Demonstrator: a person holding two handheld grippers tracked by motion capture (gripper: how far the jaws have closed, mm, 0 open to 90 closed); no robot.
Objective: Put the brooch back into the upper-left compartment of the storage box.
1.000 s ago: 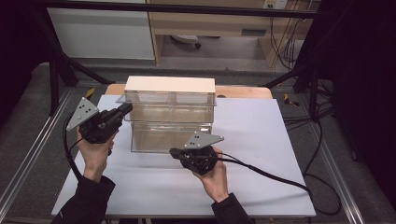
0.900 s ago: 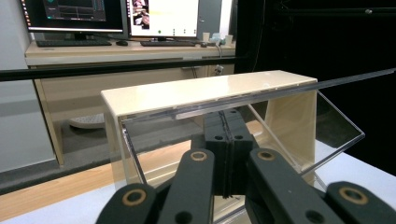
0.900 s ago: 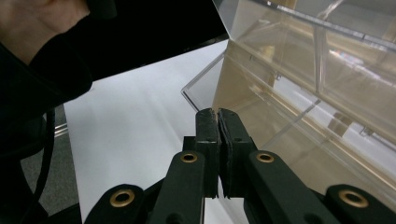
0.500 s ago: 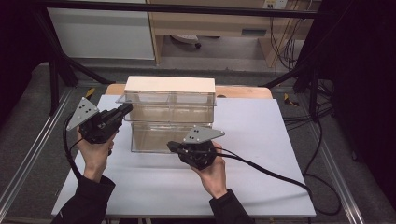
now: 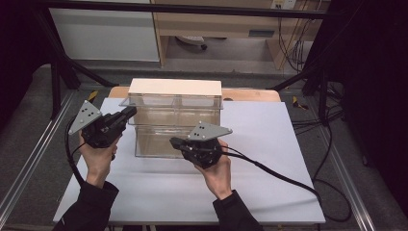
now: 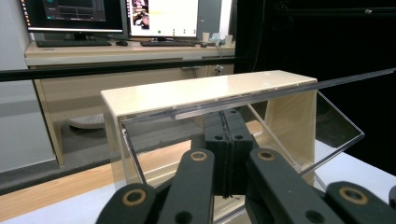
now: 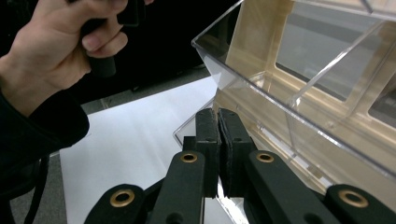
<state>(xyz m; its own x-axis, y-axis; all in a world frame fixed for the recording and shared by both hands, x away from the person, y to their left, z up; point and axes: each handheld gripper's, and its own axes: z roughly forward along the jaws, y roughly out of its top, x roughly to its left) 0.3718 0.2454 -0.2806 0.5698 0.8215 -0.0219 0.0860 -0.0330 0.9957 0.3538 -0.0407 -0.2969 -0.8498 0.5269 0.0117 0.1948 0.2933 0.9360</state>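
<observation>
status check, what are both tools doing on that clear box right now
Left tool shut on upper clear tray, left edge. Right tool shut on lower clear tray, front edge. Cream-topped box upright on table. Nothing in the way.

High view: above person's side, facing forward and down over table [image 5: 269, 192]. Left tool [image 6: 227, 154] view: low, close, facing clear box [image 6: 224, 121] toward monitors [image 6: 112, 18]. Right tool [image 7: 218, 149] view: closer, by box's lower edge. All three share box
</observation>
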